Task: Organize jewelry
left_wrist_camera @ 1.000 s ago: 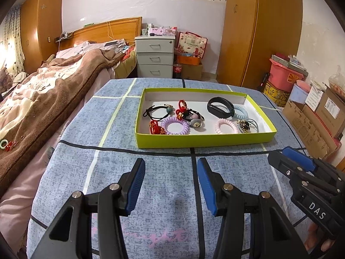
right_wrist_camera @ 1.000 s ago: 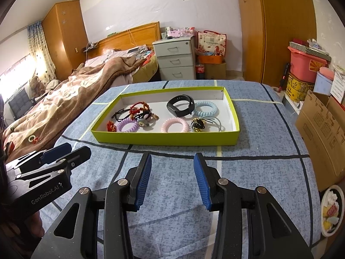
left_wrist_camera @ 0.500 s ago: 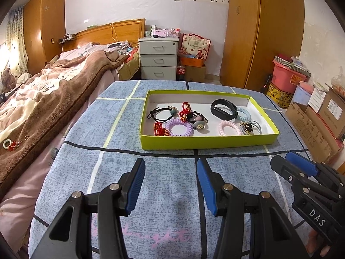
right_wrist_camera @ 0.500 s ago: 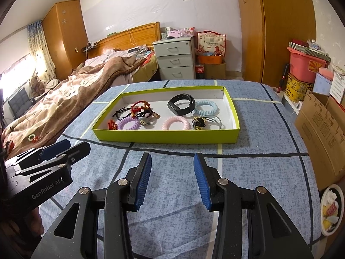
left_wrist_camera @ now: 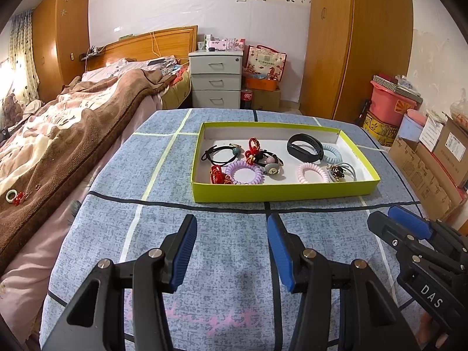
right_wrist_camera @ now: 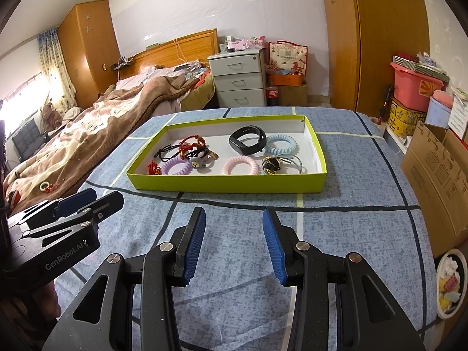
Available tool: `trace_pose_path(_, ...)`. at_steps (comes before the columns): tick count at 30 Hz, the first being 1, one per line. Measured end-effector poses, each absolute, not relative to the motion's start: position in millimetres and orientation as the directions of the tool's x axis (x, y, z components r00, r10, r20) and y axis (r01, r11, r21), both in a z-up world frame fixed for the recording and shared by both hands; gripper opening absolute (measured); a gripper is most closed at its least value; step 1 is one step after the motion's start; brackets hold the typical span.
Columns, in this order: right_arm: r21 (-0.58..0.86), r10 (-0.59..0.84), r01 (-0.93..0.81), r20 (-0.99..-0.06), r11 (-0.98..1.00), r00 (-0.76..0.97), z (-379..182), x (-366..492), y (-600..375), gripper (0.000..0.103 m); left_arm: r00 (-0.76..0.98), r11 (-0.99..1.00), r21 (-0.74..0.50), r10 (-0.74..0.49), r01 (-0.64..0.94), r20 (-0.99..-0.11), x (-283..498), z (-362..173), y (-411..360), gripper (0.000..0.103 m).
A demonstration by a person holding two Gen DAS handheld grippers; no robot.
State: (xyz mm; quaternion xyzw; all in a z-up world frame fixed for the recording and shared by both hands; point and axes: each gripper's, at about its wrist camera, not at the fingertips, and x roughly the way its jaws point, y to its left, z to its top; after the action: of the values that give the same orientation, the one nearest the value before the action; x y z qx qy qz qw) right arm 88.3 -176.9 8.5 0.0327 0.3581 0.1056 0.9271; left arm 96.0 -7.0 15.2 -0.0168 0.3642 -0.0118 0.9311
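A lime-green shallow tray (left_wrist_camera: 280, 193) (right_wrist_camera: 228, 185) lies on the blue checked tablecloth. Inside it are a black wristband (left_wrist_camera: 304, 144) (right_wrist_camera: 247, 140), a light-blue coil tie (left_wrist_camera: 332, 153) (right_wrist_camera: 281, 143), a pink coil tie (left_wrist_camera: 311, 172) (right_wrist_camera: 240, 165), a purple coil tie (left_wrist_camera: 244, 172) (right_wrist_camera: 175, 167), red knotted cords (left_wrist_camera: 254, 146), black elastics with charms (left_wrist_camera: 222, 153) and a dark beaded piece (left_wrist_camera: 337, 172). My left gripper (left_wrist_camera: 231, 234) (right_wrist_camera: 87, 201) and right gripper (right_wrist_camera: 232, 234) (left_wrist_camera: 392, 219) hover open and empty in front of the tray, side by side.
A bed with a brown blanket (left_wrist_camera: 58, 140) runs along the table's left; a small ring and red charm (left_wrist_camera: 16, 197) lie on it. Cardboard boxes (left_wrist_camera: 433, 169) stand at the right, a plate of scraps (right_wrist_camera: 450, 283) lower right. White drawers (left_wrist_camera: 215, 80) stand beyond.
In the left wrist view the tray and room have slid slightly lower and rightward. The right wrist view barely changes. Both grippers stay open.
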Motion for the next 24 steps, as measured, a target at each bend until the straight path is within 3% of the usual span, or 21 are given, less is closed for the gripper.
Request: trace_pose_path(24,0.138,0.219,-0.171,-0.658,0.976,0.72,7.3,87.7,-176.6,0.042,0.733,0.999,-0.044,-0.028,-0.002,-0.68,95.6,15.7,-4.7,0.052)
